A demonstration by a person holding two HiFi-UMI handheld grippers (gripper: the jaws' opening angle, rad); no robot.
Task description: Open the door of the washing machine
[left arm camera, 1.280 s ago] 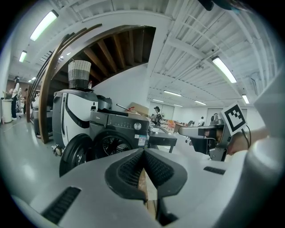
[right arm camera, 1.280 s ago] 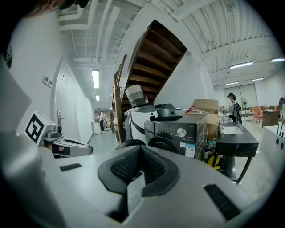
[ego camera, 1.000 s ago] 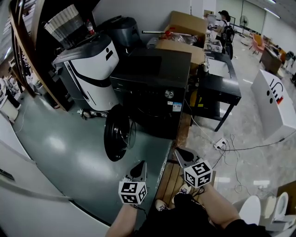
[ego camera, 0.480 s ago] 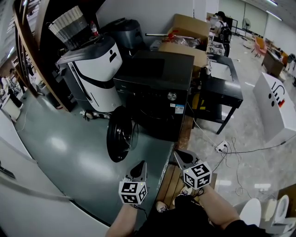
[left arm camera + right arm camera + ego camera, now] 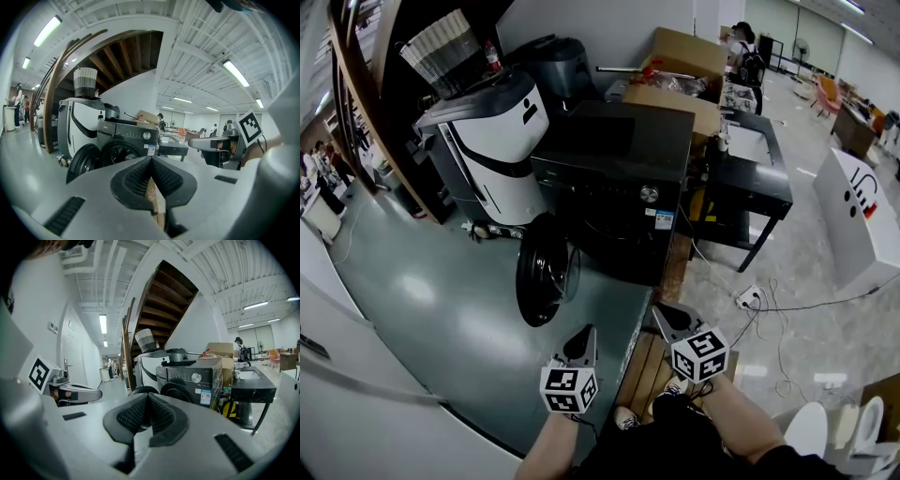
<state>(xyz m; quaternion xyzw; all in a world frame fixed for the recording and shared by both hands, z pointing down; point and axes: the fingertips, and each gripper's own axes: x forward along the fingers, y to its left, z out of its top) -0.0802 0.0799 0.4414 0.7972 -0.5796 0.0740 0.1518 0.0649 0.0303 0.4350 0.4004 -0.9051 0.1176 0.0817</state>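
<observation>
A black front-loading washing machine (image 5: 614, 178) stands ahead of me, with its round door (image 5: 542, 272) swung open to the left. The same machine (image 5: 126, 140) and its open door (image 5: 82, 161) show in the left gripper view, and the machine (image 5: 192, 380) again in the right gripper view. My left gripper (image 5: 581, 345) is shut with nothing in it, well short of the door. My right gripper (image 5: 667, 317) is shut and empty too, beside the left one. Both are held low near my feet.
A white and black appliance (image 5: 492, 141) stands left of the washer with a basket (image 5: 441, 52) on top. Cardboard boxes (image 5: 680, 66) lie behind, a black table (image 5: 750, 178) to the right. Cables and a power strip (image 5: 748, 295) trail on the floor. A white panel (image 5: 853, 211) leans at far right.
The view has shifted slightly, so the washer sits a little further right in the frame. Both grippers stay where they were, shut.
</observation>
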